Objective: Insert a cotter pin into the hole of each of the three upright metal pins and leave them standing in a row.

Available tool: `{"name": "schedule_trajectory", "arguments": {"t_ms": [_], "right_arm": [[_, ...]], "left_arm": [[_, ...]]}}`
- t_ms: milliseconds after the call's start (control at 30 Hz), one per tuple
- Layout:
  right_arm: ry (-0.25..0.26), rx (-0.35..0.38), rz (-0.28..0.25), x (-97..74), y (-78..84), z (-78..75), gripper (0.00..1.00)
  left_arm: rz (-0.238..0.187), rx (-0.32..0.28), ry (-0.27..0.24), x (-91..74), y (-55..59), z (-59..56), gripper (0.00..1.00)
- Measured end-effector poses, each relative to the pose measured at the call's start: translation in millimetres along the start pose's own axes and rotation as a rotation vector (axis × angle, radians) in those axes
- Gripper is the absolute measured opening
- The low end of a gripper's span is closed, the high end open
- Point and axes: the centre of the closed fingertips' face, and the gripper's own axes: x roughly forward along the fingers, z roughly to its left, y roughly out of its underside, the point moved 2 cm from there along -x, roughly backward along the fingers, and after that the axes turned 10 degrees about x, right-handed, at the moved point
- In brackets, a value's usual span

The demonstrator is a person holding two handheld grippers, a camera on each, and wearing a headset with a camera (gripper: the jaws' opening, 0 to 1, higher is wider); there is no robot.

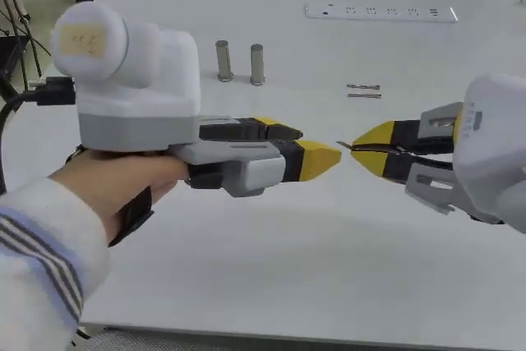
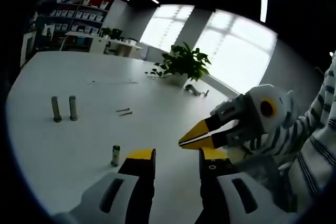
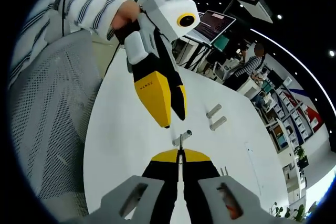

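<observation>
Two upright metal pins (image 1: 223, 61) (image 1: 257, 64) stand side by side at the back of the white table (image 1: 271, 277). A third metal pin (image 2: 115, 155) stands alone, just left of my left gripper's jaws. My left gripper (image 1: 320, 145) (image 2: 176, 157) is open with nothing between its fingers. Facing it tip to tip, my right gripper (image 1: 355, 147) (image 3: 180, 155) is shut on a thin cotter pin (image 3: 180, 141) that sticks out past its tips toward the lone pin (image 3: 182, 137). Two more cotter pins (image 1: 363, 90) lie loose on the table.
A white power strip (image 1: 380, 12) lies along the far edge. A potted plant (image 2: 181, 64) stands at the table's end. A mesh chair (image 3: 47, 108) sits beside the table, and shelves and a person are in the room beyond.
</observation>
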Motion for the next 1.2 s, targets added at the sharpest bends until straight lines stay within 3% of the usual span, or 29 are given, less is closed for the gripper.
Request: {"name": "schedule_trajectory", "arguments": {"t_ms": [800, 1200], "right_arm": [[-0.008, -0.05, -0.012, -1.7, -8.4, 10.6, 0.0], [-0.02, -0.059, -0.018, -0.5, -11.5, 13.7, 0.0]], "left_arm": [[0.054, -0.004, 0.03, 9.7, 7.5, -5.9, 0.05], [0.059, -0.016, 0.053, 10.5, 9.3, -10.2, 0.0]]}}
